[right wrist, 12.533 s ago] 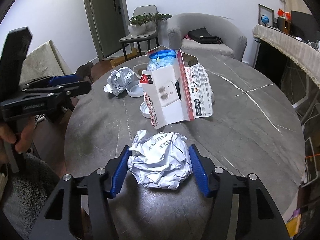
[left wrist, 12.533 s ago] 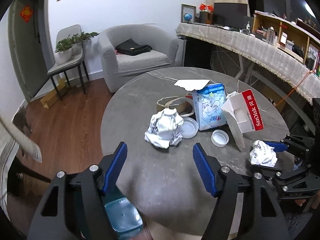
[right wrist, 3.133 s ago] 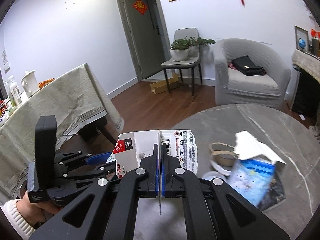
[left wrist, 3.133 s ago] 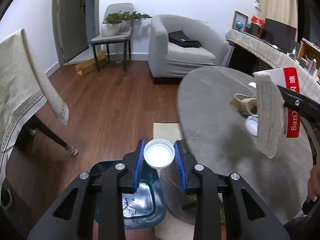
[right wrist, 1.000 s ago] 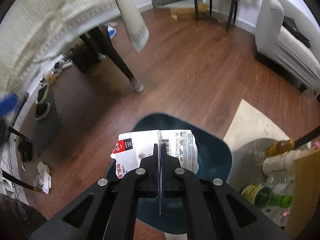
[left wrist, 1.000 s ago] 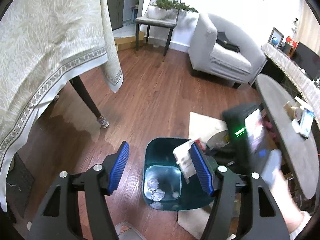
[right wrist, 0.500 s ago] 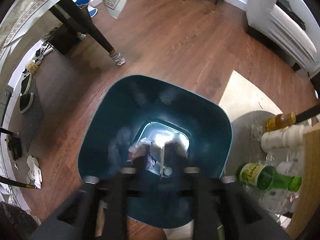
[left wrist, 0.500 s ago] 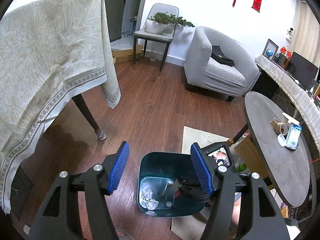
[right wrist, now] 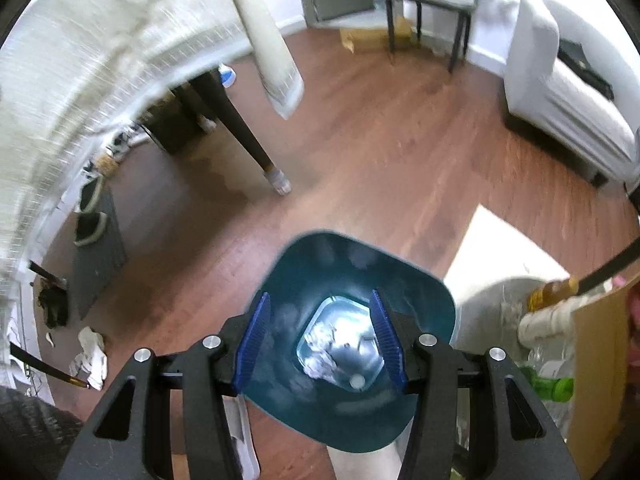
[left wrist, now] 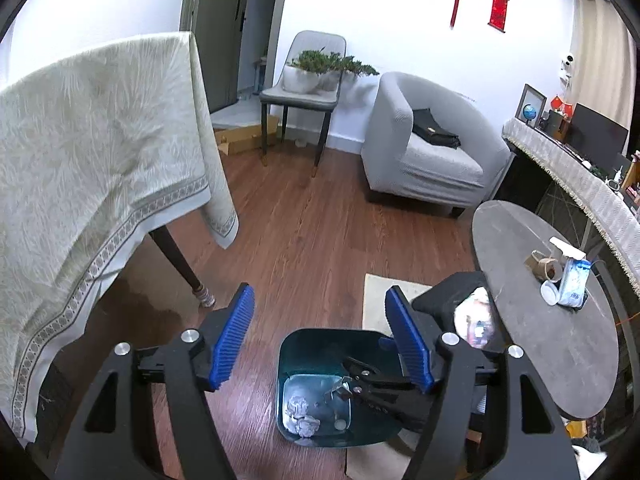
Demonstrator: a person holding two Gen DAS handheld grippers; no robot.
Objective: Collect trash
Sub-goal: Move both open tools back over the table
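Note:
A teal bin (left wrist: 332, 334) stands on the wood floor below both grippers. Inside it lie crumpled paper balls (left wrist: 298, 406) and a white cap (left wrist: 340, 424). My left gripper (left wrist: 319, 296) hangs above and before the bin; its jaws are opening and nothing is between them. My right gripper (right wrist: 319, 297) stands open right over the bin (right wrist: 360, 264), empty, looking down on the paper (right wrist: 320, 340) and cap (right wrist: 356, 380). On the round grey table (left wrist: 540, 340) at the right rest a blue-white pouch (left wrist: 574, 284), a tape roll (left wrist: 544, 266) and a white lid (left wrist: 548, 294).
A cloth-covered table (left wrist: 100, 160) fills the left, its leg (right wrist: 248, 136) near the bin. A grey armchair (left wrist: 428, 160) and a chair with a plant (left wrist: 308, 92) stand at the back. Bottles (right wrist: 552, 384) and a cardboard box (right wrist: 600, 360) crowd the bin's right side.
My right gripper opened and the white carton it held dropped into the bin. Both grippers have risen, so the bin looks smaller, and the left jaws stand a little wider.

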